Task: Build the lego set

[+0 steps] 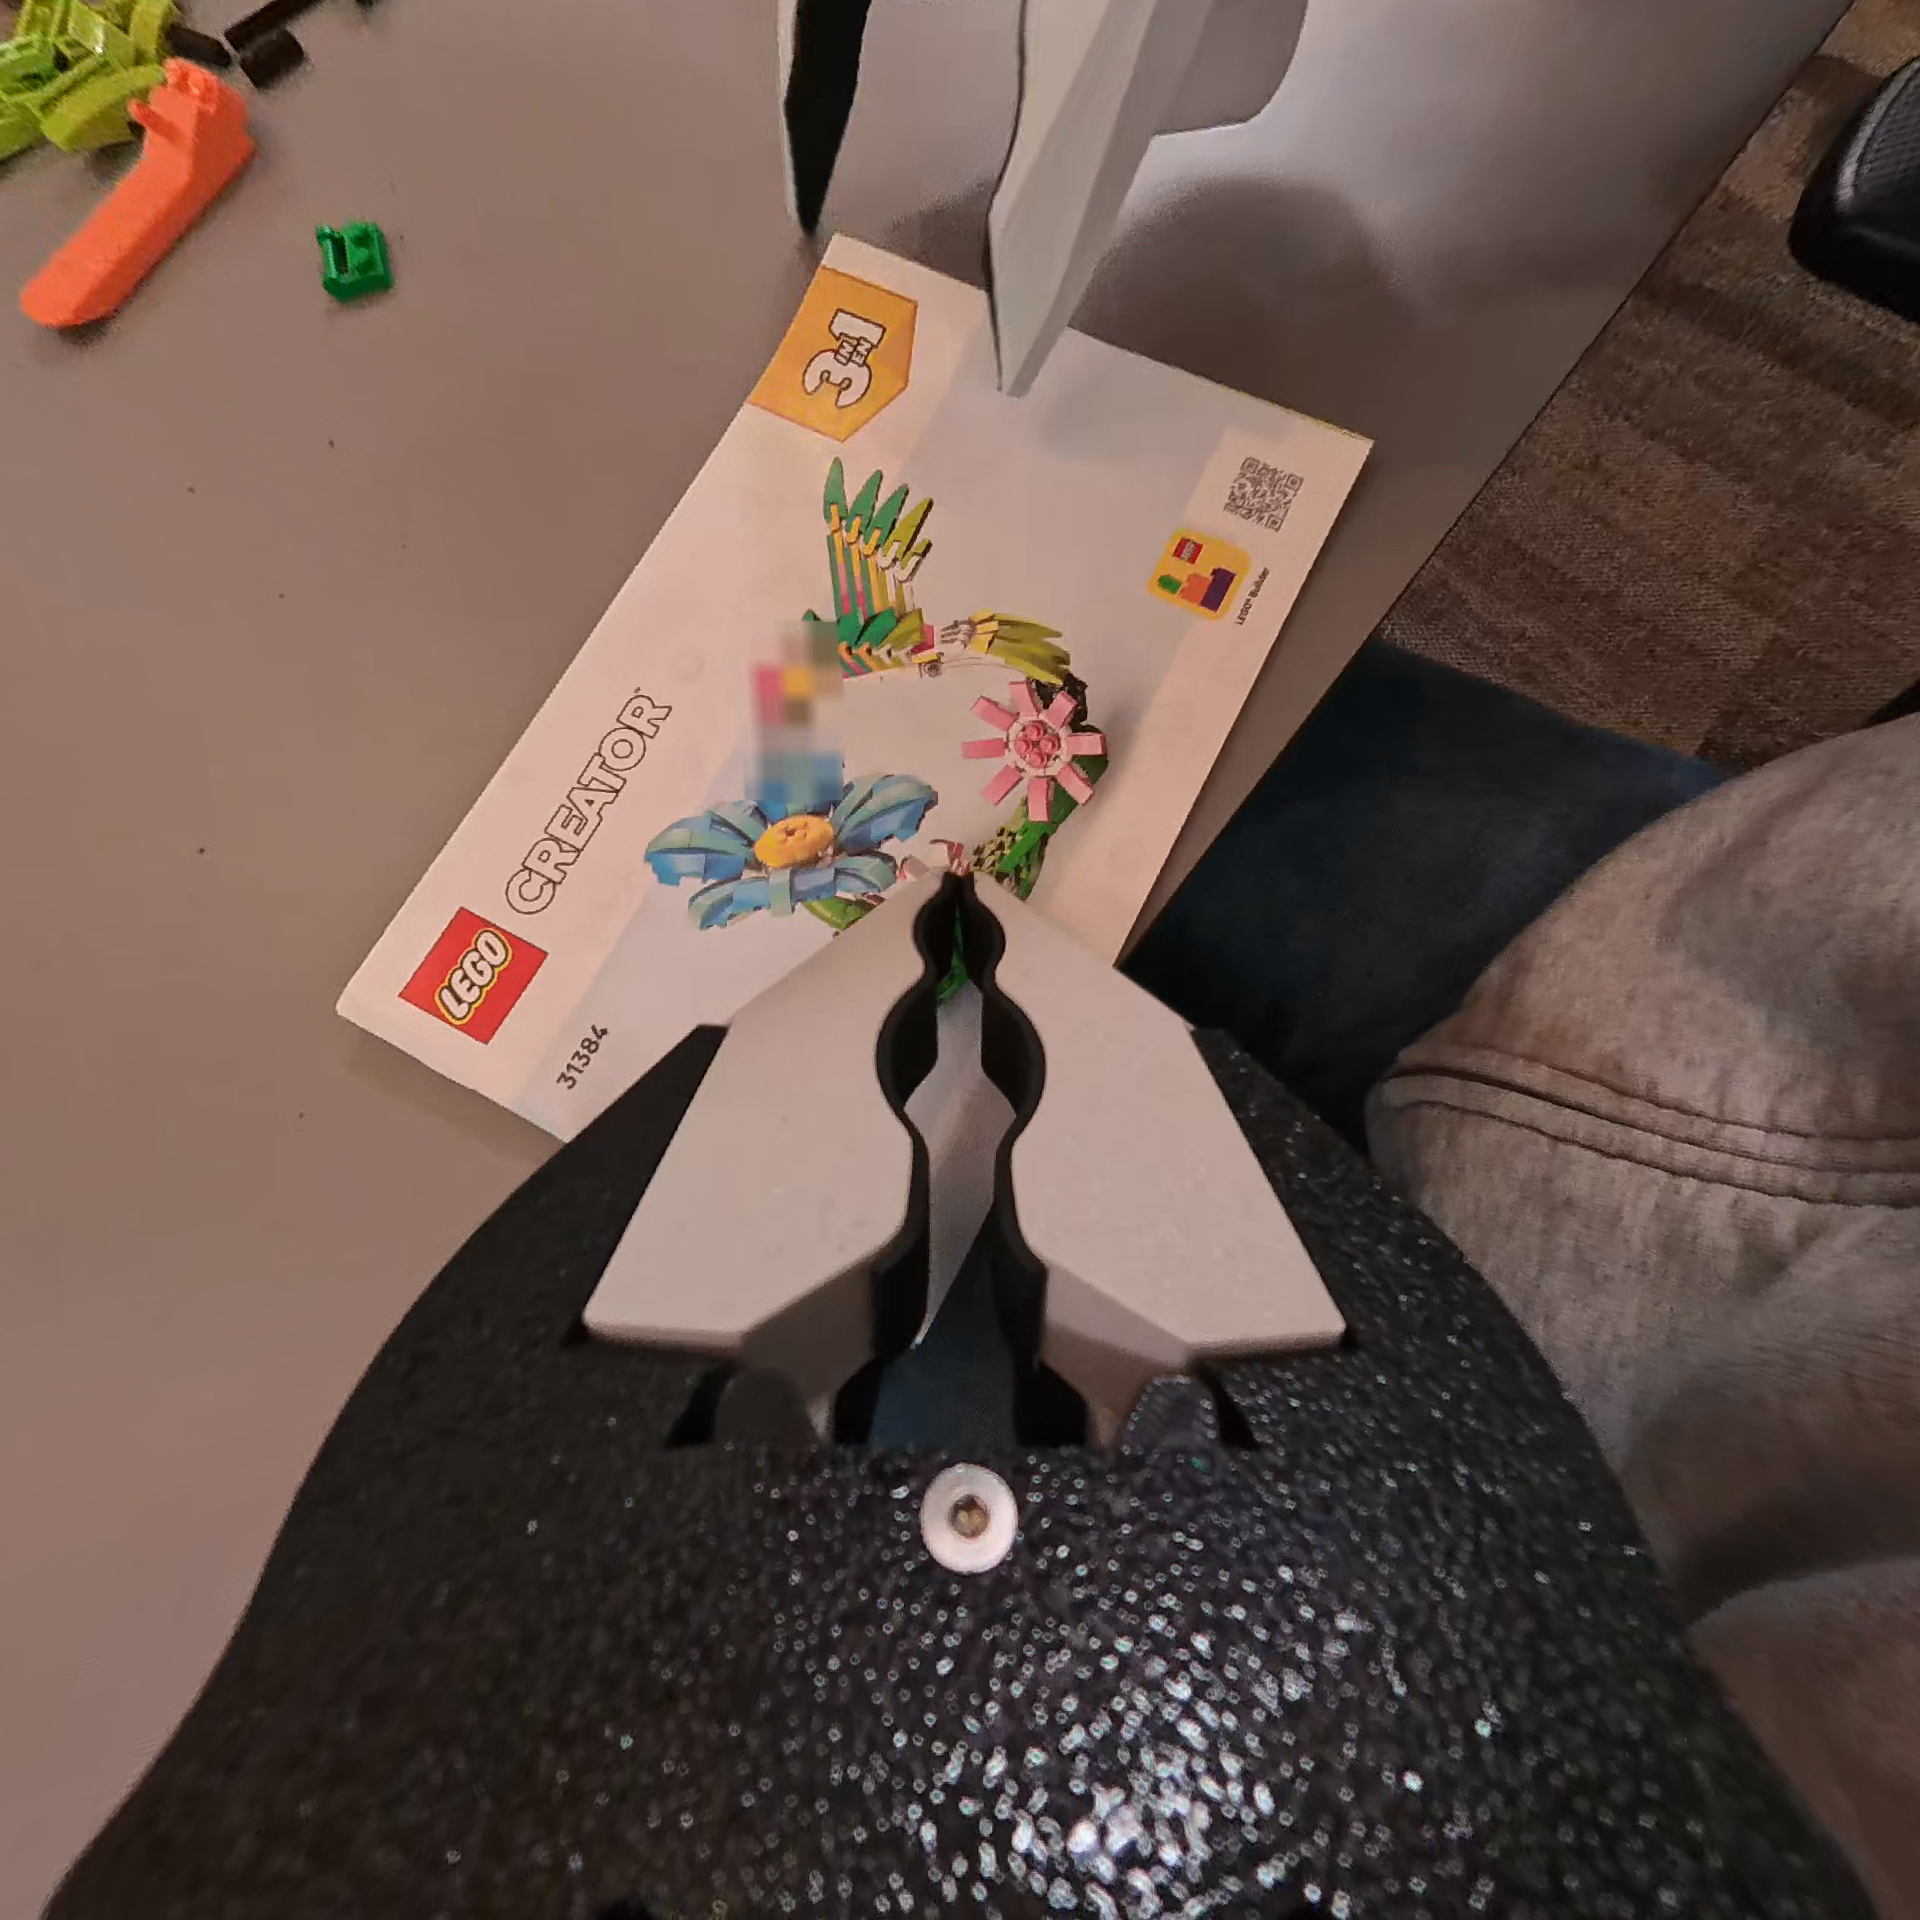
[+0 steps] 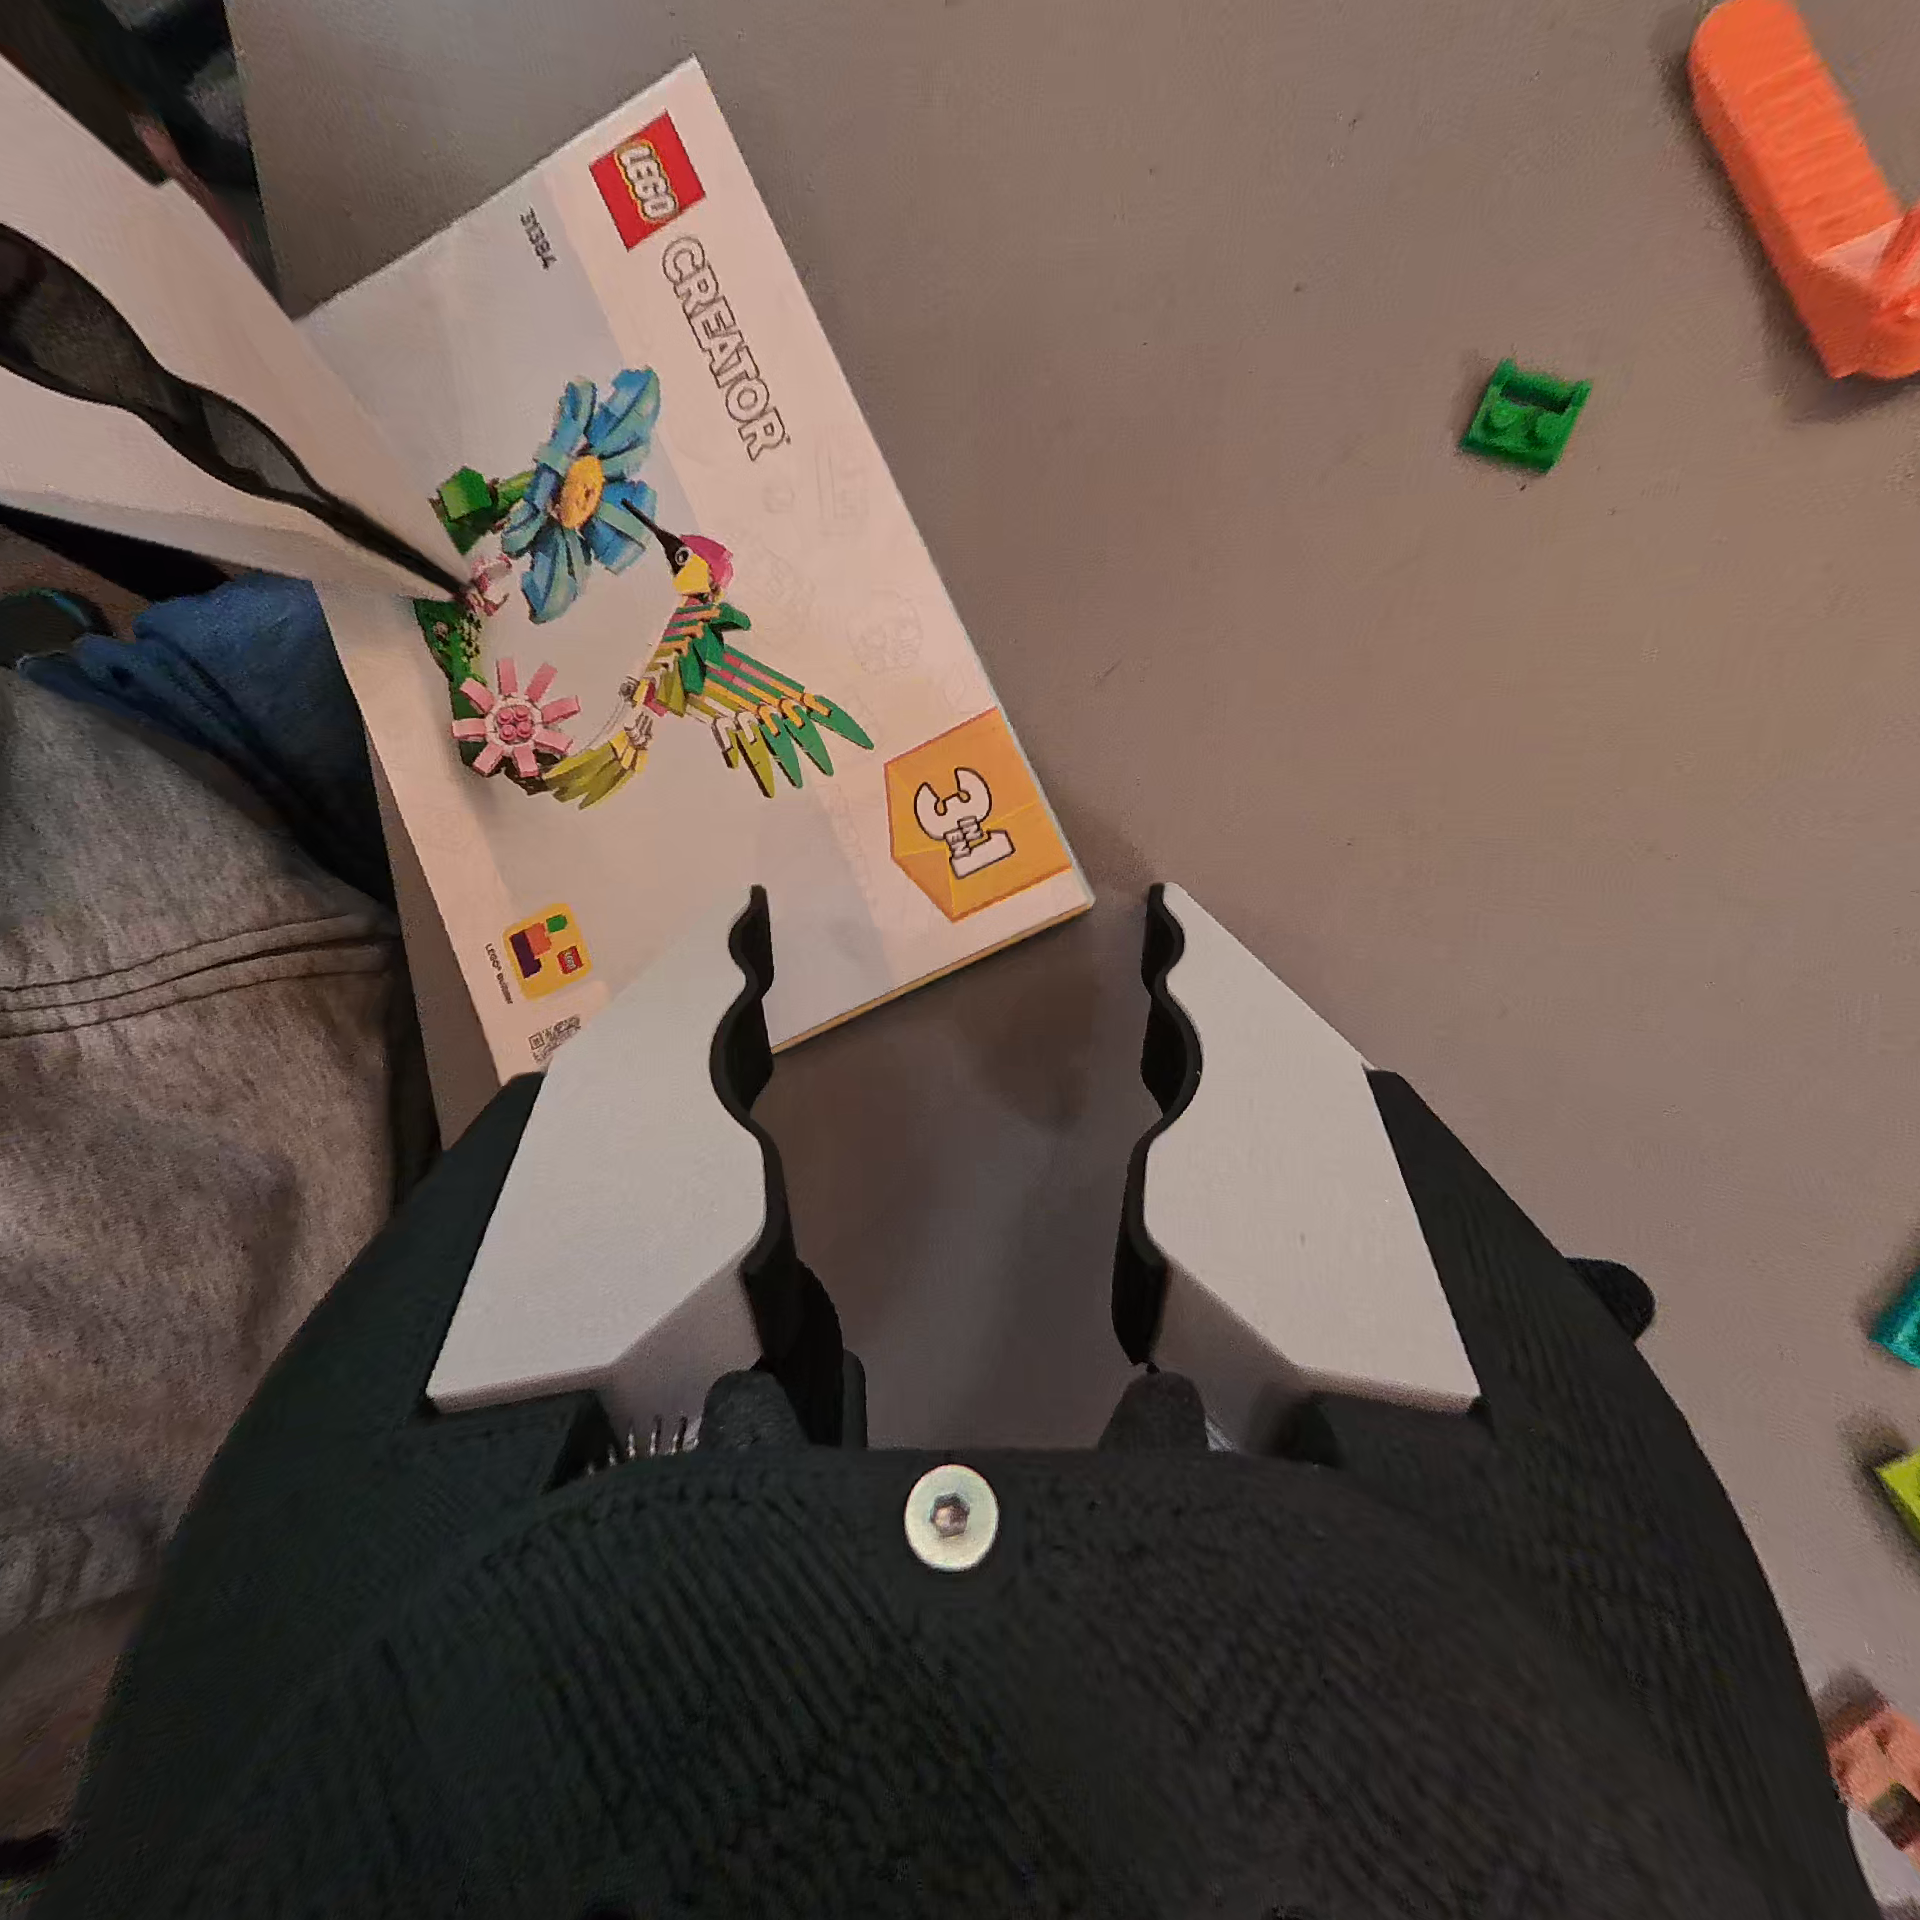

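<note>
A brick-set instruction booklet (image 1: 644,914) with a bird and flowers on its cover lies flat on the grey table (image 1: 260,675), near the table's edge. My left gripper (image 1: 956,885) is shut, with its tips down on the cover by the flower picture and nothing seen between the pads. It also shows in the right wrist view (image 2: 457,587), tips resting on the booklet (image 2: 831,623). My right gripper (image 2: 958,904) is open and empty, low over the booklet's corner with the orange badge. Its left finger is over the page and its right finger over bare table. Its fingers (image 1: 1039,208) show at the top of the left wrist view.
An orange curved piece (image 2: 1808,208), a small green plate (image 2: 1522,416) and a few loose bricks (image 2: 1901,1320) lie to the right on the table. Lime and black pieces (image 1: 62,83) lie at the far left. A person's grey garment (image 1: 1662,1039) is at the table edge.
</note>
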The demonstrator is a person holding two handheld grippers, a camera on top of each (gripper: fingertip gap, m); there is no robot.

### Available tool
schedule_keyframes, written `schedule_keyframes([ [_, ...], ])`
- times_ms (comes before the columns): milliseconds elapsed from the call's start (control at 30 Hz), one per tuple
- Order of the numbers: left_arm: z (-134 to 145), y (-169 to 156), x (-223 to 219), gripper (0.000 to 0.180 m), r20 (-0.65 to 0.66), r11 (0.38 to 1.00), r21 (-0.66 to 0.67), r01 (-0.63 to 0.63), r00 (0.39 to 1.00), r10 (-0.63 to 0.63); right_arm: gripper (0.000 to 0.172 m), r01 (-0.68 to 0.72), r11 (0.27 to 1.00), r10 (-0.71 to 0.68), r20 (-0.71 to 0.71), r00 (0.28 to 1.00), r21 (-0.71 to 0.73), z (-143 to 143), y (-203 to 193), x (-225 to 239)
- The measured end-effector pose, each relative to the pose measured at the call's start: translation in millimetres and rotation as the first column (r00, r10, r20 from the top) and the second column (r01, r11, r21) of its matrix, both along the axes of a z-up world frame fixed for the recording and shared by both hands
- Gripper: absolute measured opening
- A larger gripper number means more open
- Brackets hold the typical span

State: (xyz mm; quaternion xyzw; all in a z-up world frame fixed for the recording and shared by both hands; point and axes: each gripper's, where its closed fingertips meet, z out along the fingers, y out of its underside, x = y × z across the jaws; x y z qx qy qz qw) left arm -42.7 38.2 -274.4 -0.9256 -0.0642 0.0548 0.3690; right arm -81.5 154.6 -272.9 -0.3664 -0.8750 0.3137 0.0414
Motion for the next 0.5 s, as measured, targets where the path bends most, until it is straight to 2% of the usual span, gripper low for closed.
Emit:
schedule_keyframes([
  [33, -0.1, 0.0, 0.1, 0.0, 0.003, 1.0, 0.001, -0.001, 1.0, 0.001, 0.069, -0.002, 1.0, 0.002, 0.005, 1.0, 0.001, 0.2, -0.3, -0.9],
  [167, -0.3, 0.0, 0.1, 0.0, 0.021, 1.0, 0.017, -0.005, 1.0, 0.004, 0.056, -0.032, 0.999, 0.032, -0.001, 0.999, 0.032, 1.8, -2.3, 1.6],
  [267, -0.4, 0.1, 0.1, 0.0, 0.034, 1.0, 0.03, -0.008, 0.999, 0.007, 0.053, -0.053, 0.997, 0.056, -0.044, 0.997, 0.059, 5.4, -2.6, 3.1],
  [500, -0.3, 0.4, 0.0, 0.0, 0.041, 0.999, 0.048, -0.019, 0.999, 0.017, 0.043, -0.055, 0.998, 0.053, -0.062, 0.997, -0.034, 18.1, -7.5, 7.8],
])
